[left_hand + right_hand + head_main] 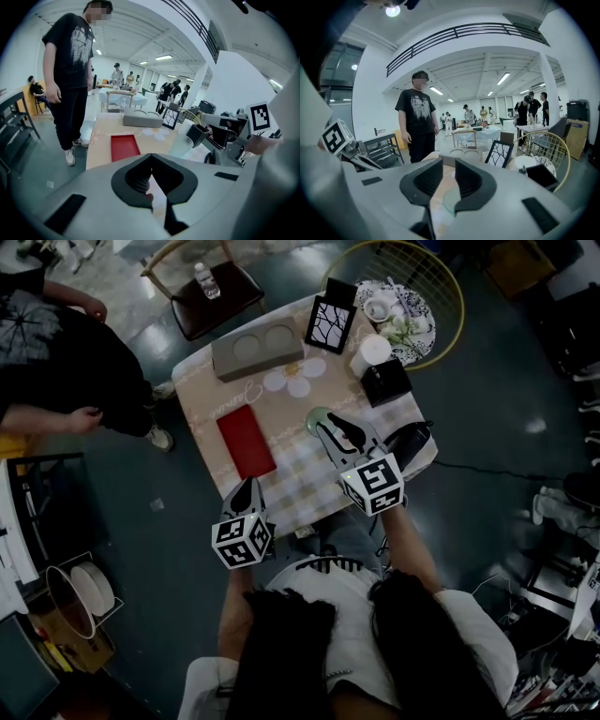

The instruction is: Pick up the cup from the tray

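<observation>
A pale green translucent cup (317, 415) stands on the checked tabletop (281, 479), right at the tips of my right gripper (339, 427). In the right gripper view its rim (449, 202) shows low in the narrow gap between the jaws (449, 176), partly under the right-hand one. A strip of bare table shows between the rim and the left-hand pad. A grey tray (231, 364) with two round hollows lies at the table's far edge, with nothing in it. My left gripper (246, 488) hangs over the near edge, its jaws (151, 164) together and holding nothing.
A red flat rectangle (246, 441) lies left of the cup. Beyond it stand a white cup (370, 352), a black box (386, 382), a framed picture (330, 322) and a patterned plate (412, 320). A person in black (56, 352) stands at the left, by a chair (211, 292).
</observation>
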A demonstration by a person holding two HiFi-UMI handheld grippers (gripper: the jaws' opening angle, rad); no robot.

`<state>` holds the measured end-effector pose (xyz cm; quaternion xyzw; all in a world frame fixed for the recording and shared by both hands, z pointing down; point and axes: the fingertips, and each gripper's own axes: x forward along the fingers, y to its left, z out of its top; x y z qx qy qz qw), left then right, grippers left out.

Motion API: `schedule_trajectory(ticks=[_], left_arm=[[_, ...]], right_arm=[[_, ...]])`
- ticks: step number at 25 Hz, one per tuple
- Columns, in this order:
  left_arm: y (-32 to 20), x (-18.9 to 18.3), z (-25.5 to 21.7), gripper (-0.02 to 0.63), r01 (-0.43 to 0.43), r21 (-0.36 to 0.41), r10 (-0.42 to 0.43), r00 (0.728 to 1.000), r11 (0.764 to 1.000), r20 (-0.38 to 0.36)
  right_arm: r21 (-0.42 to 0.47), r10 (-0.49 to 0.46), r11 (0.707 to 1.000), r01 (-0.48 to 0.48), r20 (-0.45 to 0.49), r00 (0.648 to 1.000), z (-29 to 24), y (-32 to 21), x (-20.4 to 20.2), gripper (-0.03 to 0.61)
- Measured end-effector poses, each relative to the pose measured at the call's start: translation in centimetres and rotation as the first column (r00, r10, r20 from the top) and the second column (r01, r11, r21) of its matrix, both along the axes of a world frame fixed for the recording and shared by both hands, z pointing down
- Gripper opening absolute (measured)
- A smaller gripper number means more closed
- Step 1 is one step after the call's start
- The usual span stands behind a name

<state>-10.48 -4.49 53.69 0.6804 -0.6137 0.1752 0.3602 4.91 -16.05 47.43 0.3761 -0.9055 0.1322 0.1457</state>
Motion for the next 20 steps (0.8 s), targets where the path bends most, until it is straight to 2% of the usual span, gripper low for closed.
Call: schedule_trajectory(ticks=[1,2,5,12,20], left_arm=[[0.1,0.0,-0.1,0.006,0.001,0.004,-0.001,1.000,1.000,0.004],[0.3,-0.1,-0.3,0.006,0.002,0.007,-0.002,1.000,1.000,0.012],[0.7,-0.1,-0.8,0.006,0.002,0.019,-0.003,1.000,1.000,0.031],[1.6,-0.4,-2.2,0.006,0.038,0.068,-0.038,0.999,0.997,-0.006],[2.7,0.2,-3.0,0.006,0.035,0.105,-0.035,0.999,0.994,0.000]], right_arm=[[0.009,0.006,1.000,-0.006,-0.005,1.000,-0.2,0.2,0.0,0.048],[0.014,0.008,1.000,-0.008,-0.010,1.000,-0.4,0.5,0.0,0.007],[0.012,0.003,1.000,-0.003,-0.022,1.000,-0.8,1.4,-0.2,0.006],[0.011,0.038,0.999,-0.038,-0.032,0.999,-1.6,3.0,-0.1,0.006],[0.004,0.007,1.000,-0.007,-0.068,0.998,-1.7,5.2,-1.0,0.005]])
